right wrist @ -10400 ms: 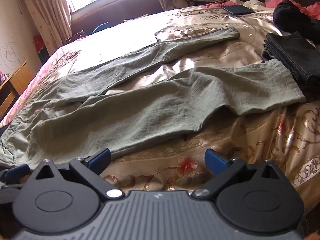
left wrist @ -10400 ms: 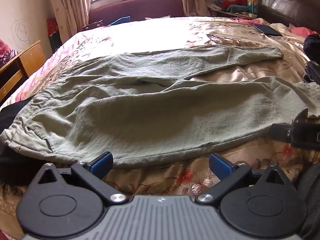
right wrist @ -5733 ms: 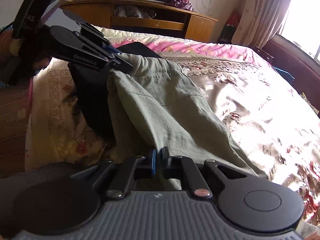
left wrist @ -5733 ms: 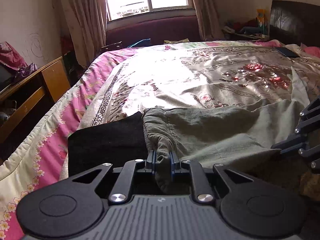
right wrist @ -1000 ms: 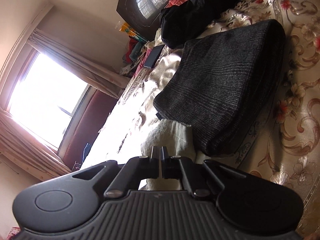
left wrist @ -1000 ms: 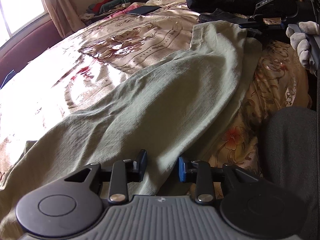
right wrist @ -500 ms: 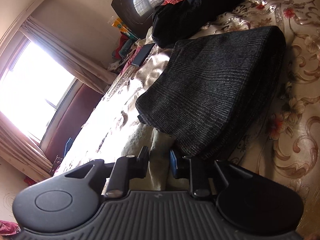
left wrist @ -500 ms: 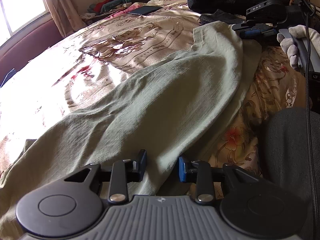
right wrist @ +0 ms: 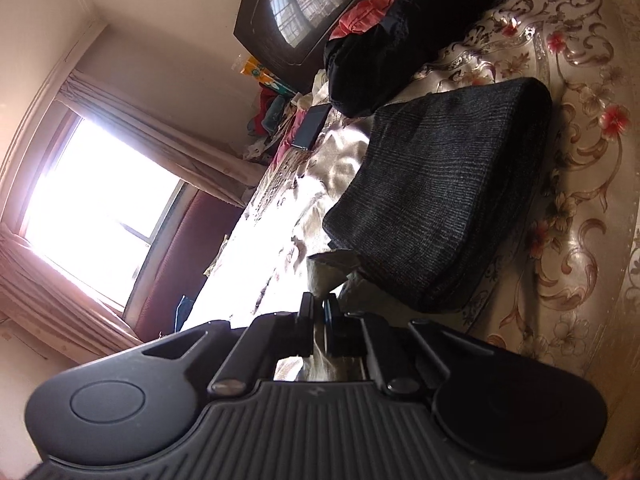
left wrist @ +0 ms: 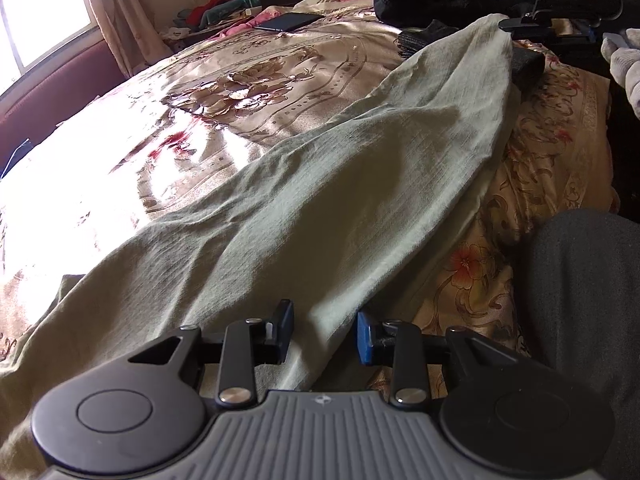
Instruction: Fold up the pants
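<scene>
Parted jaws on the left gripper (left wrist: 324,334) straddle a fold of the green pants (left wrist: 304,208) without pinching it; cloth runs between the two fingers and under the tool body, so how far it reaches beneath is hidden. Clenched jaws on the right gripper (right wrist: 319,330) pinch a thin edge of the pants (right wrist: 322,270), most of which the tool body blocks in that view. From the left wrist camera the pants lie stretched along the near side of the floral bedspread (left wrist: 256,92), rising at the far end toward the other tool at the top right, where the cloth's end disappears behind its black frame. A white glove (left wrist: 624,60) is cut off at the picture edge. Just beside the pinched edge sits a folded dark garment (right wrist: 440,196), overlapping the pants' corner. Sunlight washes out the bedspread near the window (right wrist: 100,216), erasing its pattern there. A phone (right wrist: 312,126) lies farther back.
</scene>
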`<act>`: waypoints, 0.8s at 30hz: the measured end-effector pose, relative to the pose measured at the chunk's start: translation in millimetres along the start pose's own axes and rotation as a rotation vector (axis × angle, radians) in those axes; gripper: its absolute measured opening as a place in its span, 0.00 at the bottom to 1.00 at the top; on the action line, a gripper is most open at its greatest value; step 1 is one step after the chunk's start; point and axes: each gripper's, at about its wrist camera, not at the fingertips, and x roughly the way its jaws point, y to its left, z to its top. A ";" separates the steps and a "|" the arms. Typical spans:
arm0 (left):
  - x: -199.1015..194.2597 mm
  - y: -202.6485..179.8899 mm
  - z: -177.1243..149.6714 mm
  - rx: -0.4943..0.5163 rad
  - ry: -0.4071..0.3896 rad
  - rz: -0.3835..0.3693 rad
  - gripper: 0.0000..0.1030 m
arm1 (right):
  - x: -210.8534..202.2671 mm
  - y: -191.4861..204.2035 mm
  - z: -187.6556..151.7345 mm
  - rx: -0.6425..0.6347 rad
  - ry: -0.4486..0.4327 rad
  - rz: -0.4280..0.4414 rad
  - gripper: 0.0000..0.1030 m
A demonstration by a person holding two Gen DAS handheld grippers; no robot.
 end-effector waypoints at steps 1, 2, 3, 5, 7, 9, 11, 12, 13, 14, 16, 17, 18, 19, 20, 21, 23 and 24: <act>-1.7 1.4 -2.4 0.001 0.004 0.003 0.45 | -1.8 -0.6 -3.2 -0.001 0.017 -0.012 0.05; -2.7 2.7 -4.7 -0.003 0.006 0.006 0.45 | -0.4 -3.8 -6.6 -0.007 0.039 -0.032 0.05; -3.7 3.7 -6.9 -0.008 0.007 0.008 0.45 | 3.5 -9.4 -11.0 -0.011 0.061 -0.069 0.05; -4.5 4.7 -9.1 -0.019 0.008 0.012 0.45 | 15.7 -25.4 -17.8 0.023 0.114 -0.133 0.06; -5.0 4.0 -8.7 -0.027 0.008 0.017 0.45 | 22.3 -37.0 -20.5 0.078 0.122 -0.142 0.06; -4.5 3.5 -8.5 -0.022 0.008 0.018 0.45 | 22.9 -36.2 -18.9 0.086 0.107 -0.129 0.06; -3.2 3.7 -8.4 -0.019 0.009 0.013 0.45 | 21.7 -30.7 -13.8 0.046 0.077 -0.140 0.06; -2.1 4.2 -7.7 -0.018 0.009 0.011 0.45 | 21.0 -30.4 -11.4 0.027 0.061 -0.157 0.10; -1.6 4.4 -7.2 -0.017 0.009 0.010 0.45 | 20.5 -31.0 -9.2 0.015 0.055 -0.175 0.11; -0.5 4.5 -6.3 -0.015 0.008 0.009 0.45 | 20.7 -32.9 -7.2 0.013 0.067 -0.180 0.11; 0.6 4.2 -5.9 -0.012 0.006 0.008 0.45 | 17.6 -38.4 -6.9 0.029 0.078 -0.182 0.15; 1.0 4.0 -5.9 -0.011 0.005 0.007 0.45 | 16.1 -40.3 -7.6 0.022 0.077 -0.188 0.18; 1.4 3.9 -5.7 -0.010 0.005 0.007 0.45 | 14.8 -41.7 -8.6 0.018 0.079 -0.195 0.26; 1.6 4.0 -5.6 -0.010 0.006 0.006 0.45 | 13.3 -43.5 -9.9 0.018 0.082 -0.199 0.36; 1.7 4.2 -5.3 -0.010 0.006 0.005 0.45 | 11.6 -45.4 -12.4 0.023 0.083 -0.198 0.40; 1.8 4.2 -5.2 -0.009 0.006 0.004 0.45 | 11.8 -47.3 -14.7 0.030 0.081 -0.200 0.40; 2.3 4.1 -4.8 -0.006 0.007 0.003 0.45 | 16.1 -53.6 -13.9 0.042 0.078 -0.196 0.40; 2.4 4.1 -4.4 -0.006 0.008 0.003 0.45 | 19.2 -55.2 -13.1 0.045 0.071 -0.191 0.40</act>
